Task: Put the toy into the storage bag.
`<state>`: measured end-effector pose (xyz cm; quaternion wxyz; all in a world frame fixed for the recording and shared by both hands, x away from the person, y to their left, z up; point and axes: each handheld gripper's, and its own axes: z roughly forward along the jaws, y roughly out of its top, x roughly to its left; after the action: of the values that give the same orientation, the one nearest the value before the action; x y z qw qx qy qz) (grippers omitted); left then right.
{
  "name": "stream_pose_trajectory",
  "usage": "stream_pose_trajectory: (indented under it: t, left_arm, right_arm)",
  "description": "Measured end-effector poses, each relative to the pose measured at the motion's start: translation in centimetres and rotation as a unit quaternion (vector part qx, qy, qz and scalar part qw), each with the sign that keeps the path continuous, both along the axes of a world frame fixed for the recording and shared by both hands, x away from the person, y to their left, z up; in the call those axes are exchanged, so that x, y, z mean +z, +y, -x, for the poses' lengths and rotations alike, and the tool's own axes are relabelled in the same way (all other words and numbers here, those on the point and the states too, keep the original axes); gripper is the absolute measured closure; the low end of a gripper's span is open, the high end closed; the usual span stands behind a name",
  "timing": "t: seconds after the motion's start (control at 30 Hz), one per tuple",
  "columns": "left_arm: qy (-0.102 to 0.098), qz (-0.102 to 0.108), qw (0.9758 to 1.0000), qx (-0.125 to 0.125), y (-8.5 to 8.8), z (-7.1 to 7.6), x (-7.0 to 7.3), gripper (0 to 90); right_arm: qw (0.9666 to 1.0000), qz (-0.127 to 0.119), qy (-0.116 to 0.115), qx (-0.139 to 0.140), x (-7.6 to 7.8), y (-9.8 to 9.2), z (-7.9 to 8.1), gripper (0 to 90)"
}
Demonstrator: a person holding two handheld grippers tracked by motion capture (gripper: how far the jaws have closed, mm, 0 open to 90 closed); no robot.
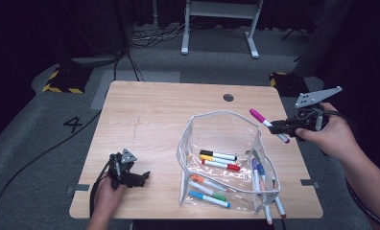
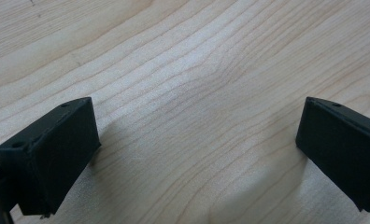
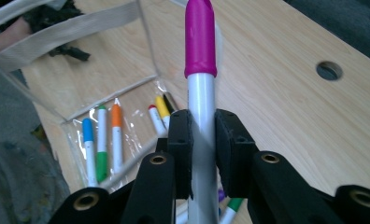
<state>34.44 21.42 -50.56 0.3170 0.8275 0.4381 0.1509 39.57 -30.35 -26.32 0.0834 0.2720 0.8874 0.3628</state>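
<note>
Right claw (image 1: 280,128) pinching a magenta-capped marker (image 1: 267,124) by its white barrel, held in the air off the table's right edge, cap toward the clear pouch (image 1: 226,160). Best carried over the pouch's open top, tipped cap-down, released low — no drop from height onto the markers inside. Left claw (image 1: 142,177) spread wide, resting near the front-left corner of the table (image 1: 154,110) — worth moving in to steady the pouch rim.

The room beyond the table (image 1: 145,115) lay dim, nearly black at the edges, while overhead light fell evenly on the wood. The clear pouch (image 1: 221,129) caught pale glare along its rim. Close to the left gripper (image 2: 197,154), soft shadows spread beneath the jaws. The marker's pink cap (image 3: 200,37) looked slightly blurred.
</note>
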Motion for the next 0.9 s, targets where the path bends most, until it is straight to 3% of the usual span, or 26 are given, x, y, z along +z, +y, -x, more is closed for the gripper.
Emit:
stream_pose_trajectory:
  t: [0.17, 0.47, 0.7, 0.9]
  left_arm:
    - [0.0, 0.0, 1.0, 0.0, 0.0, 0.0, 0.0, 0.0]
    - [0.001, 0.0, 1.0, -0.002, 0.0, -0.1, 0.0, 0.0]
    - [0.002, -0.001, 1.0, -0.003, 0.0, -0.2, 0.0, 0.0]
    - [0.002, -0.001, 1.0, -0.003, 0.0, -0.2, 0.0, 0.0]
  right_arm:
    - [0.9985, 0.006, -0.005, 0.054, 0.8, 3.7, 0.3, 77.2]
    - [0.9903, 0.013, -0.002, 0.139, 0.9, 9.5, 1.0, 77.2]
    - [0.982, 0.038, 0.02, 0.184, -1.2, 13.5, 1.0, 77.2]
    - [0.9756, 0.07, 0.05, 0.202, -3.7, 16.2, 0.4, 77.3]
